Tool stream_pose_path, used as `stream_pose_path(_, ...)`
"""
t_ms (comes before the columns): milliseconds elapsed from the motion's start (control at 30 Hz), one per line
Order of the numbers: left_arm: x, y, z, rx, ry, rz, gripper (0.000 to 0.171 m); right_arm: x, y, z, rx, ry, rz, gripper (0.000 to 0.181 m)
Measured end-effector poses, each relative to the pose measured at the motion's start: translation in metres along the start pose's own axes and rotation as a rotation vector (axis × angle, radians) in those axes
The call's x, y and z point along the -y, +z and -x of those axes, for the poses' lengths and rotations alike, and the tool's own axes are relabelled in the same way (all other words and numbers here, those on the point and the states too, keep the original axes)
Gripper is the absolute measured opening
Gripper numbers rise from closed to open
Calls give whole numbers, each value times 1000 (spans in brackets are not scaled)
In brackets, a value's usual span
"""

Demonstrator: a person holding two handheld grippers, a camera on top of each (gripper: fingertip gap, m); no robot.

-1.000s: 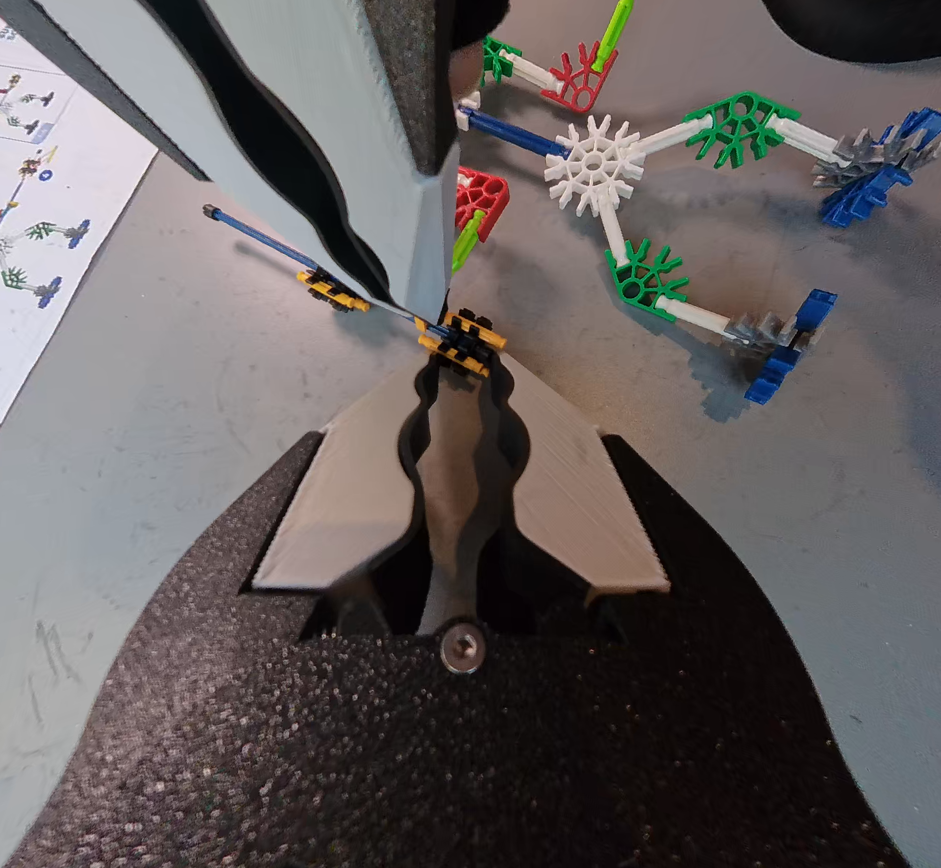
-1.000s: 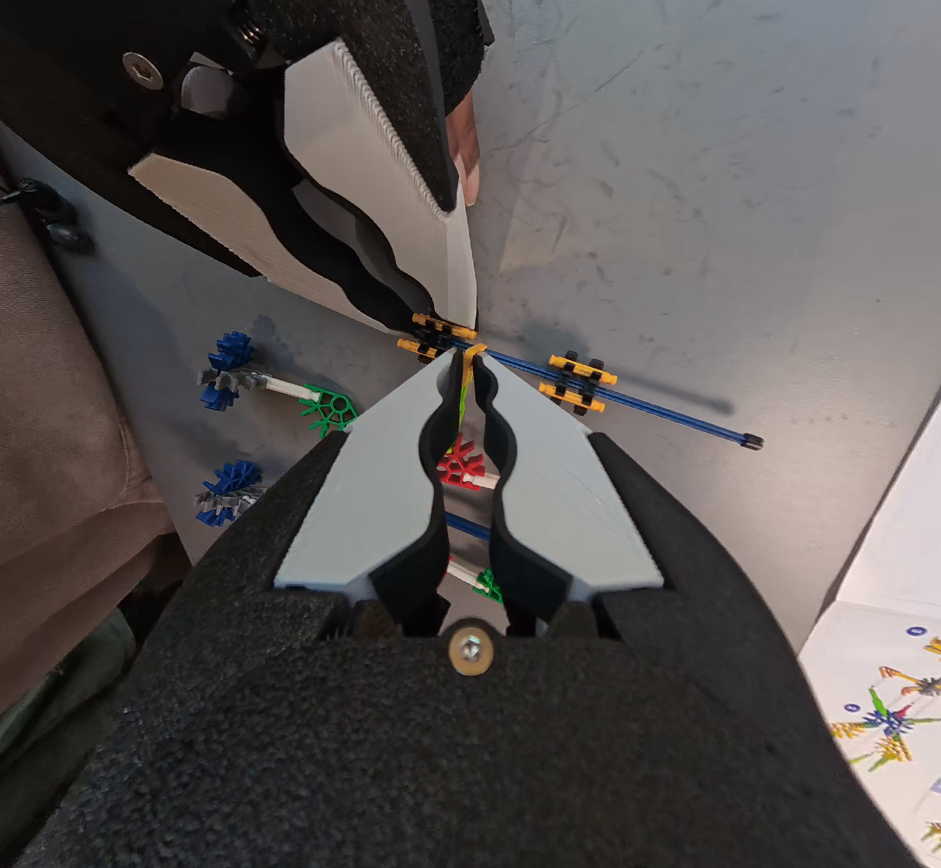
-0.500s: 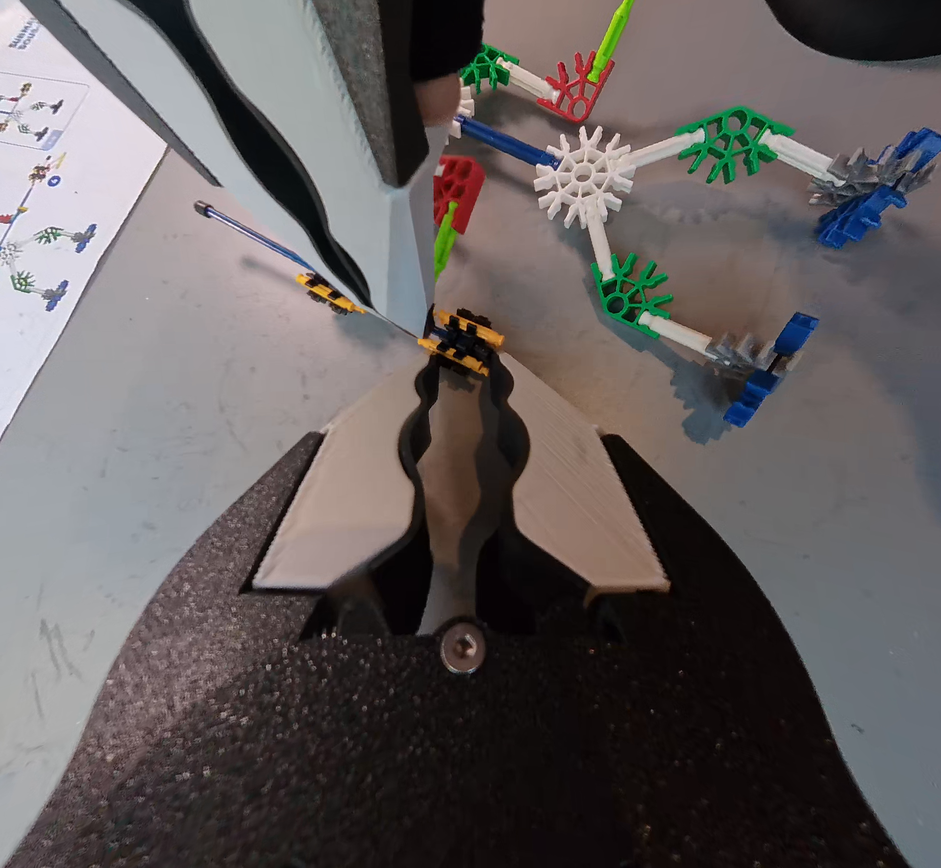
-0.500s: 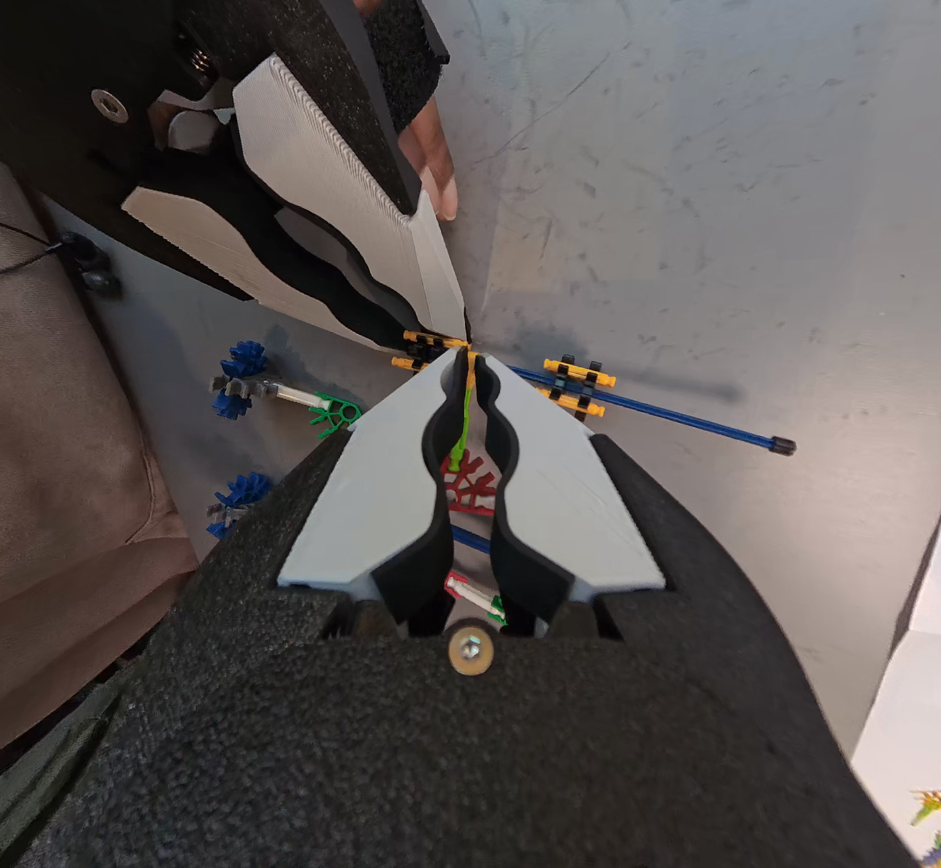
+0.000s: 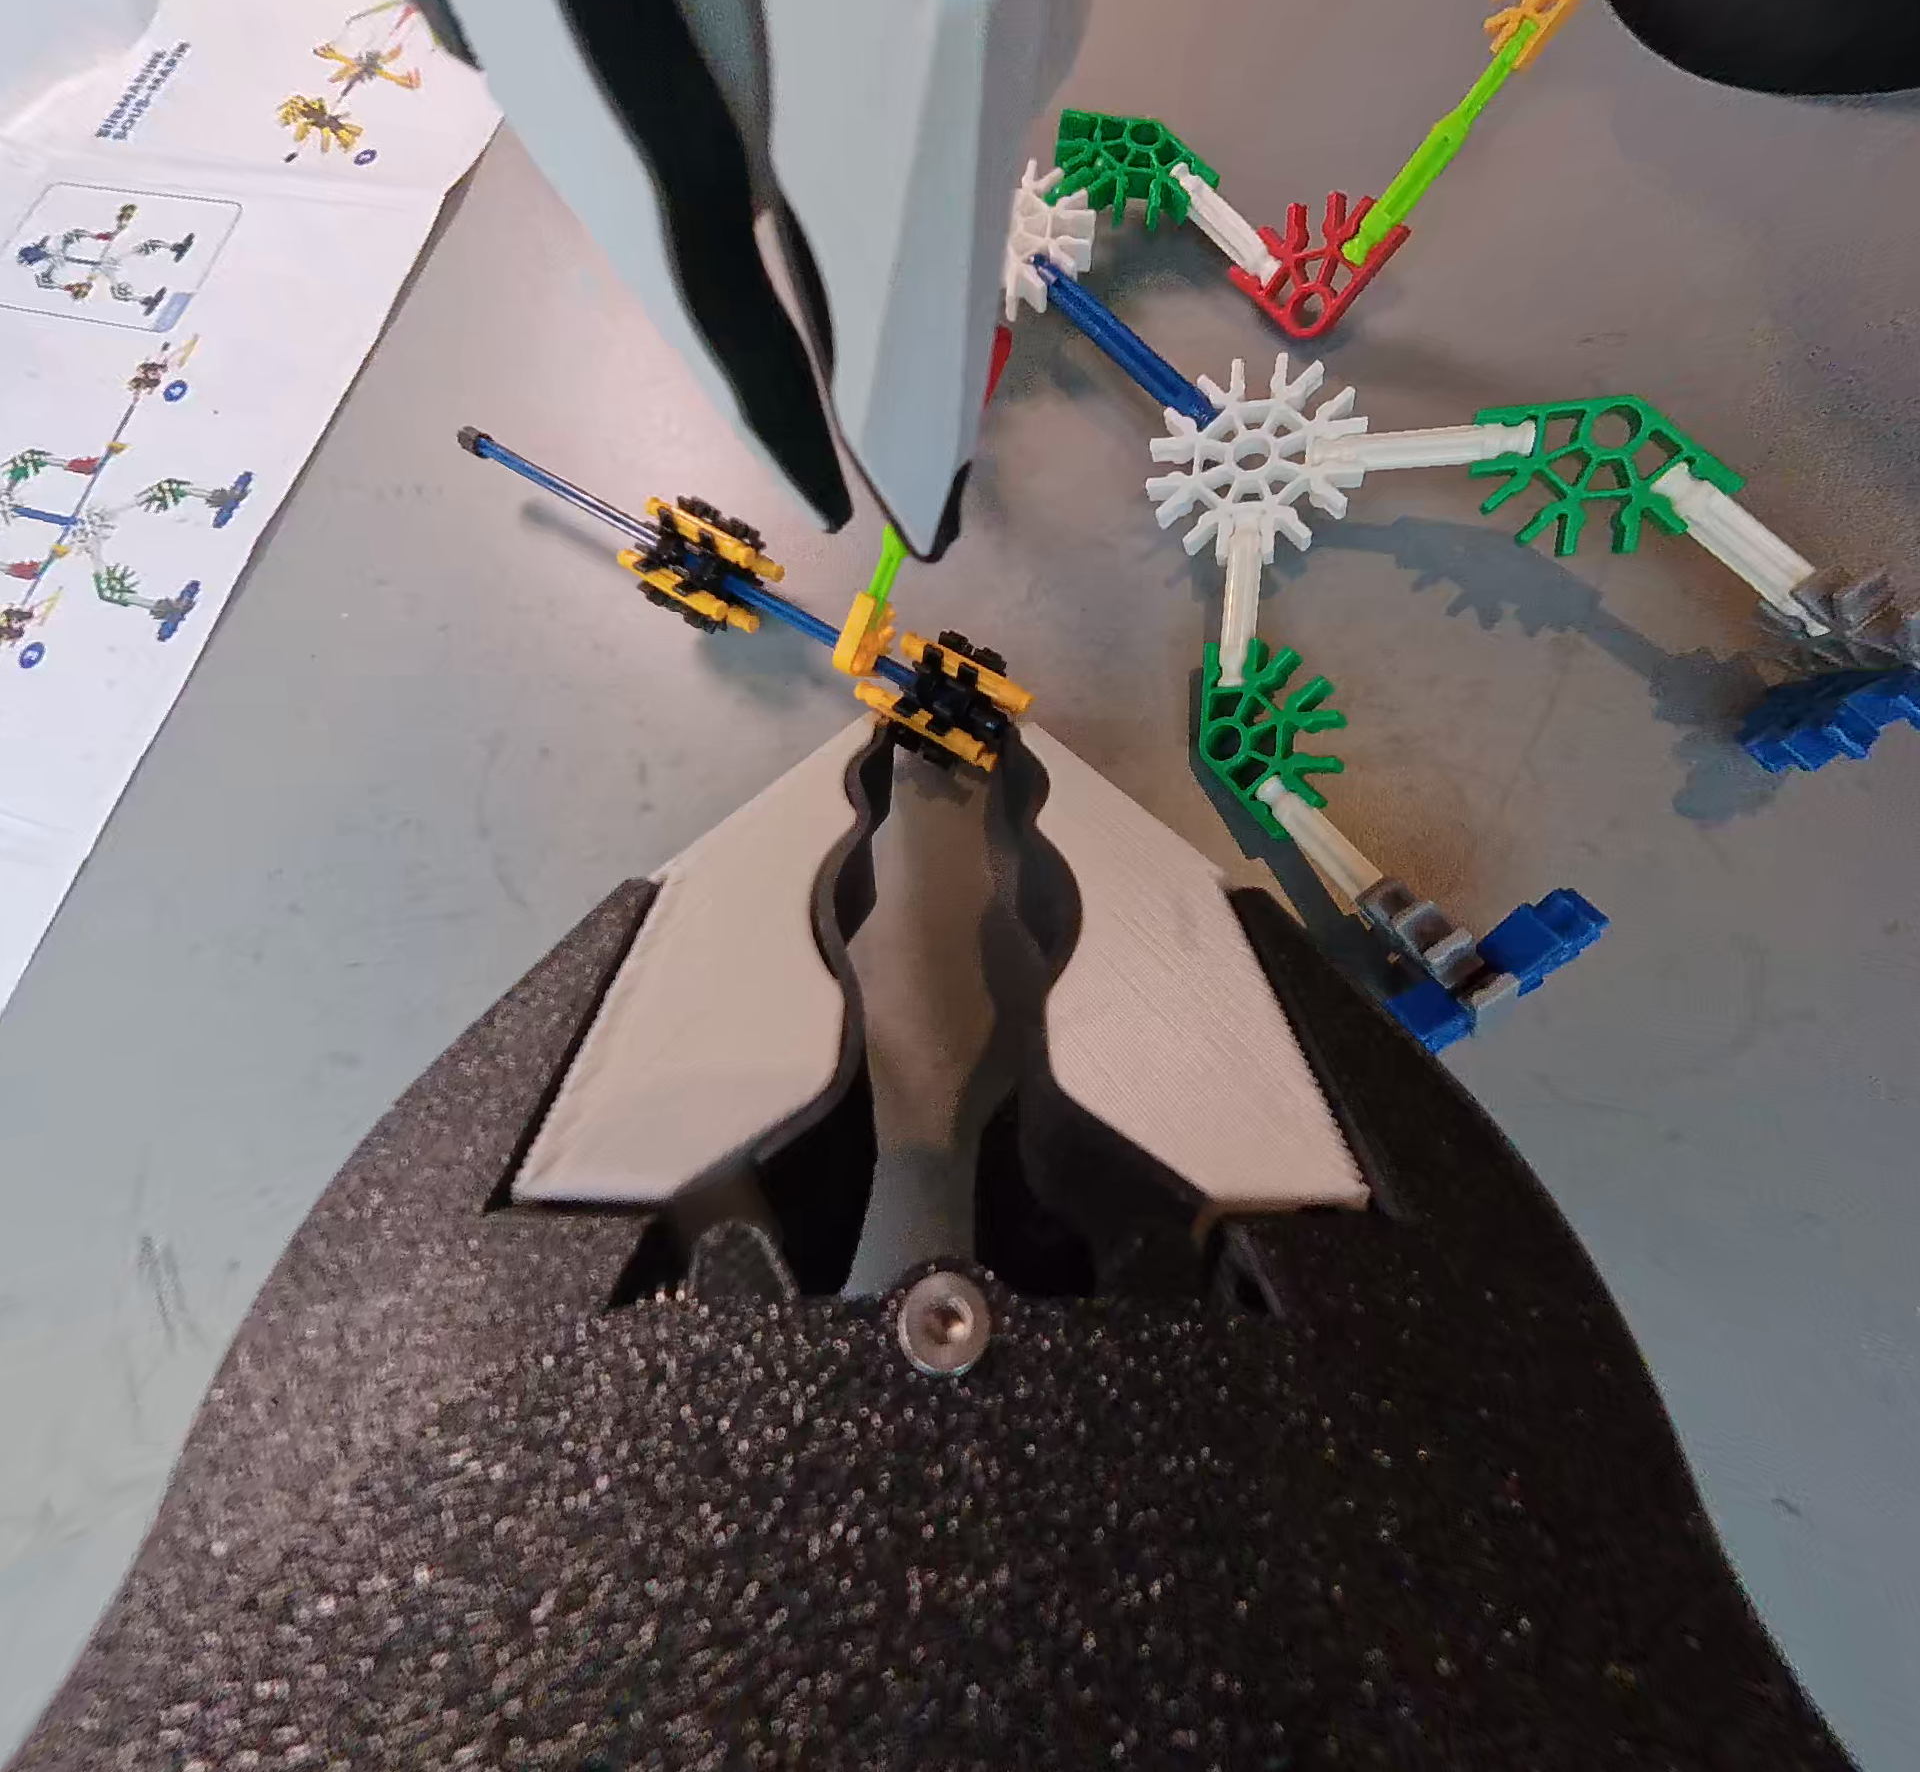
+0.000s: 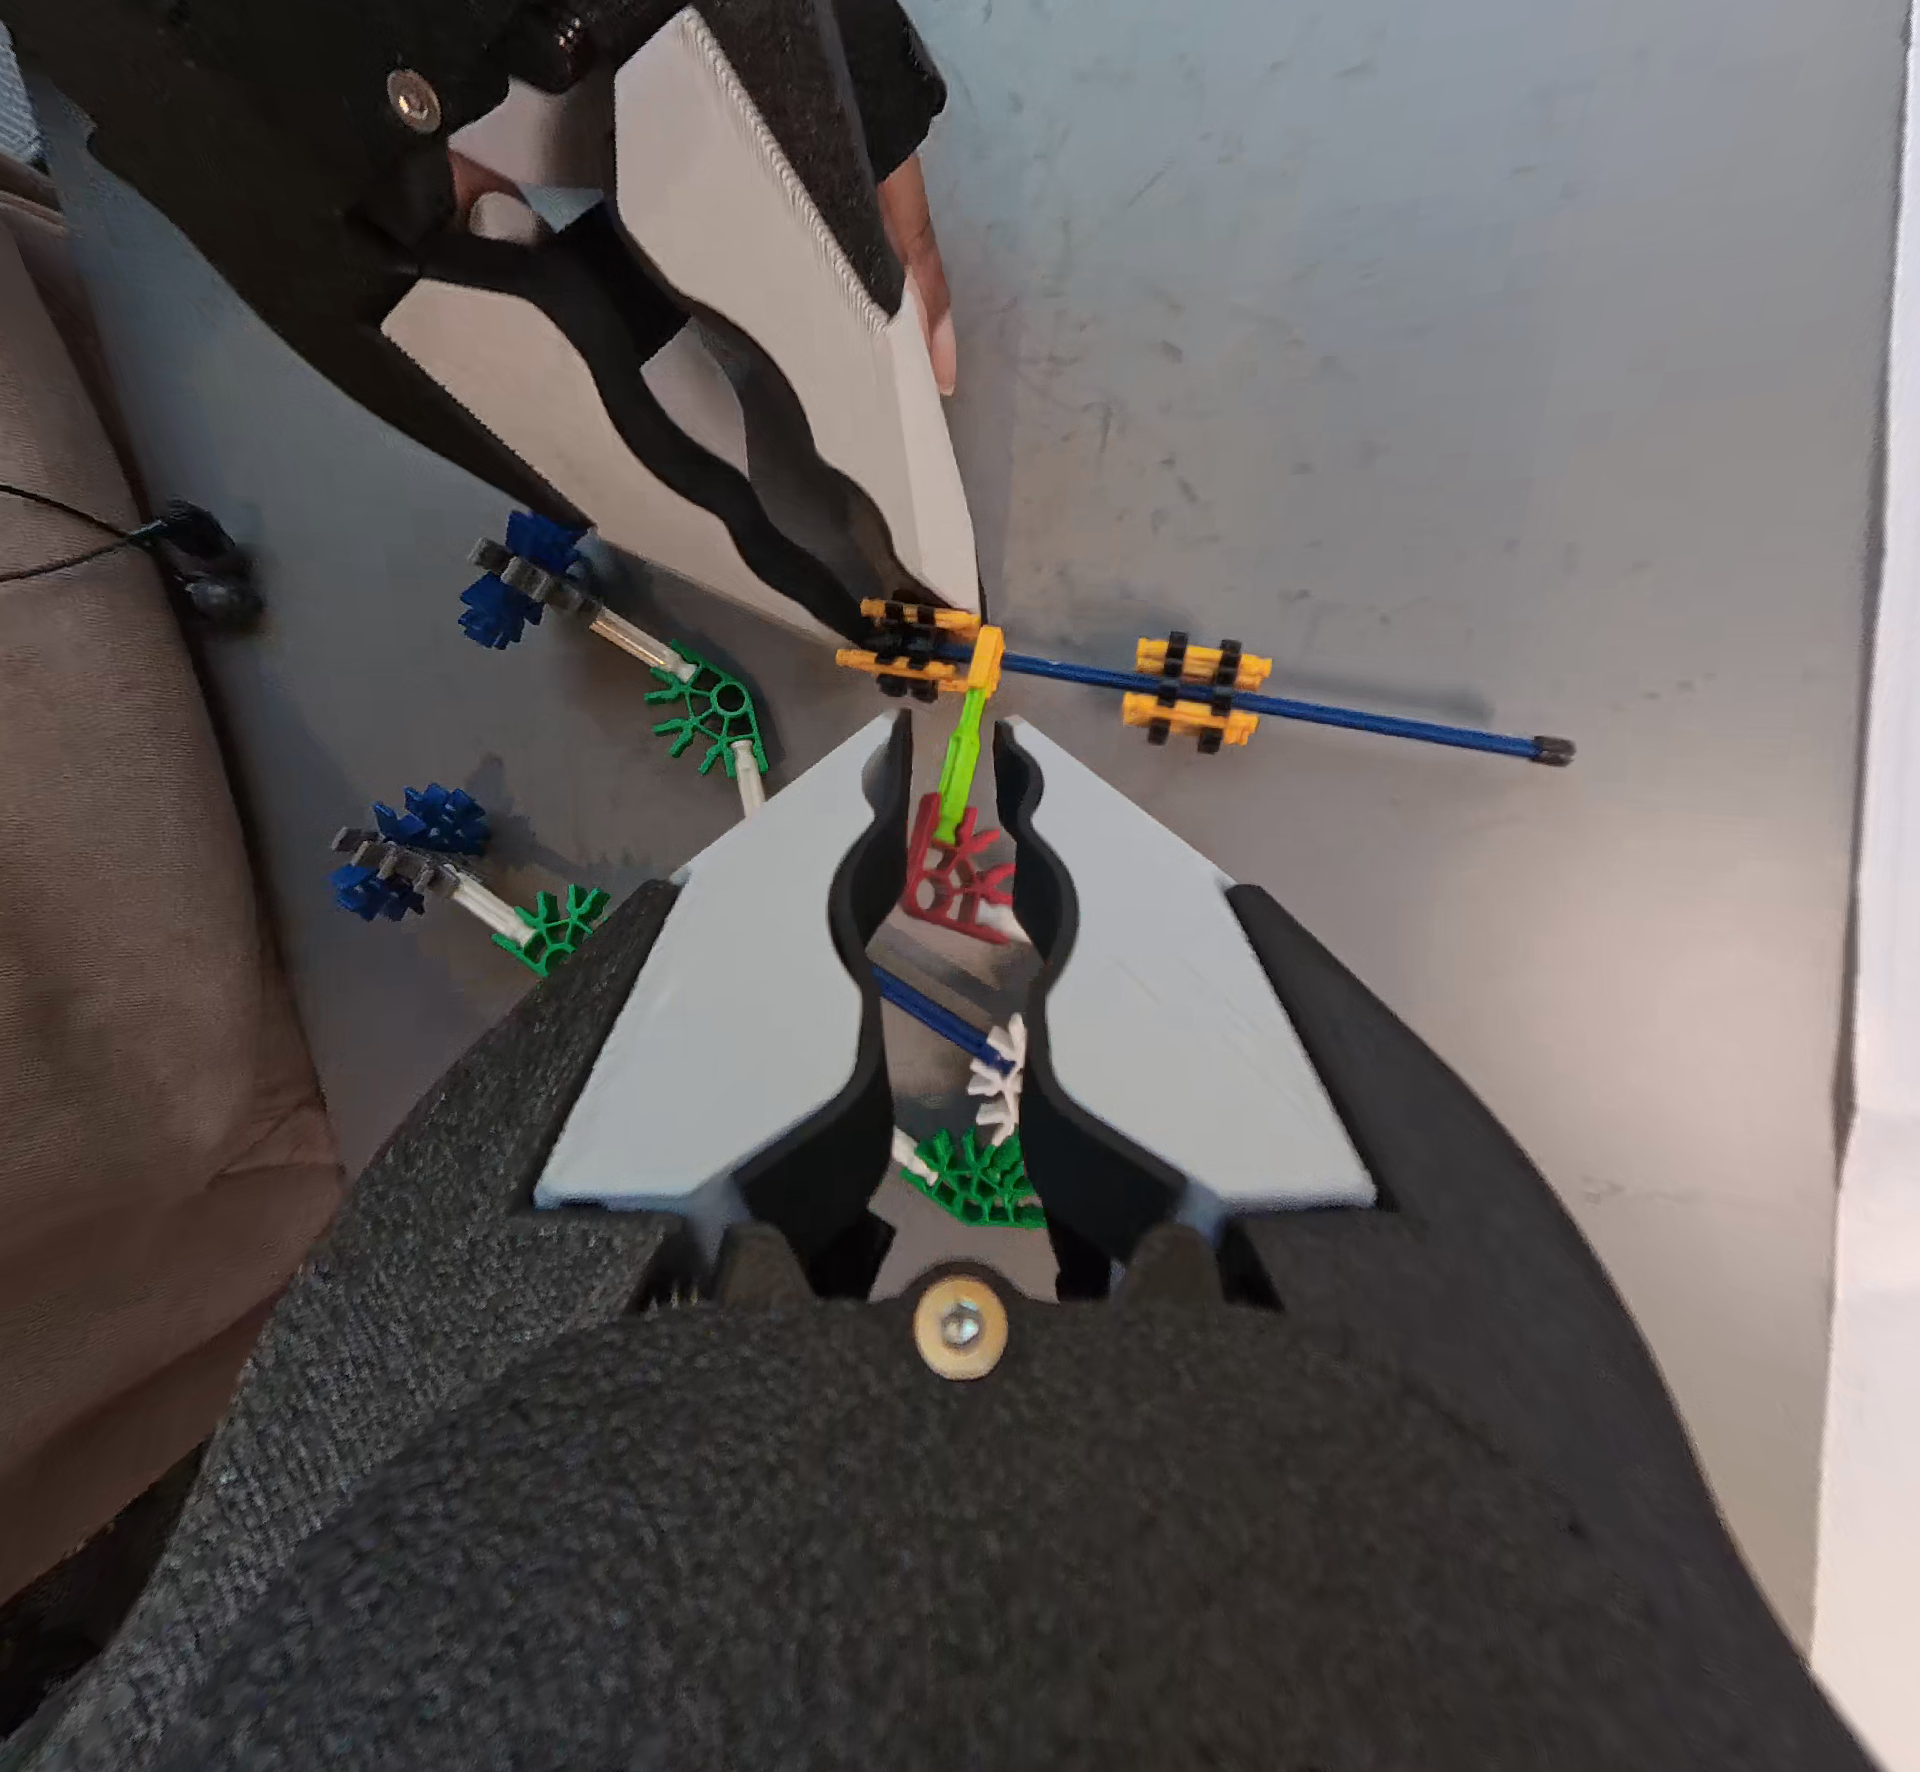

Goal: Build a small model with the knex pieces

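A grey, scuffed surface [image 5: 312,891] carries everything, with a printed sheet of building diagrams [image 5: 156,320] lying along its edge, well apart from the work

The left tongs [image 5: 940,735] are drawn narrow and pinch a yellow-and-black spool [image 5: 940,699] at their very tips. The spool sits at the near end of a thin blue axle [image 5: 582,486], which is held just above the surface. The right tongs [image 6: 951,730] stand a little apart. A light green rod [image 6: 961,766] runs up the gap between them and, as far as the right wrist view shows, touches neither side.

The toy figure spreads out from a white snowflake hub [image 5: 1252,460]. White rods lead from it to green fan connectors [image 5: 1590,475], and on to grey-and-blue feet [image 5: 1486,964] resting on the surface. A blue rod [image 5: 1122,340] joins the hub to a second, smaller white hub beside the right tongs.

A second yellow-and-black spool [image 5: 701,569] sits farther along the axle. Between the two spools, close to the held one, a small yellow clip [image 5: 862,631] grips the axle. The green rod's upper end plugs into this clip and its lower end into a red connector [image 6: 956,875], so the axle hangs off the figure through that thin link.

By my judgement the left hold is slight, a tip pinch on a ribbed spool, so the axle could easily twist or slip
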State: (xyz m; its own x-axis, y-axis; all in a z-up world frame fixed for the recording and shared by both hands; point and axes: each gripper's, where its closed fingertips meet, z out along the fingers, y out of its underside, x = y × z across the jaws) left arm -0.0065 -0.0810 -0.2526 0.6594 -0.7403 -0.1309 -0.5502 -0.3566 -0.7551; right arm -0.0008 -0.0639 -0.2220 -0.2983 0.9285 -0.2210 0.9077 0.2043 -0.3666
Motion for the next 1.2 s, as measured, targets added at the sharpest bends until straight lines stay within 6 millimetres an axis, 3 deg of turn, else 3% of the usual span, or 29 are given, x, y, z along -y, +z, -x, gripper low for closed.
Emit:
stream_pose_path(133,1,-5,1,-30,-52,-27,25,-14,7,-1,-84,-41,-32,15)
stream_pose_path(333,-3,-15,-2,-159,-308,-33,48,-6,10,3,-202,-250,-149,11)
stream_pose_path(633,5,-16,3,-139,-408,-77,37,18,10,0,-398,-636,-282,10)
stream_pose_path(733,10,-23,13,-73,-322,-121,37,25,7,-2,-396,-599,-325,11)
stream_pose_path(933,11,-35,31,164,64,-108,37,29,-7,1,-382,-526,-392,25)
stream_pose_path(1033,13,-37,29,216,227,-111,37,27,-31,6,-321,-406,-482,28)
stream_pose_path(1200,25,-38,22,226,447,-109,37,15,-81,-17,-249,-99,-632,43)
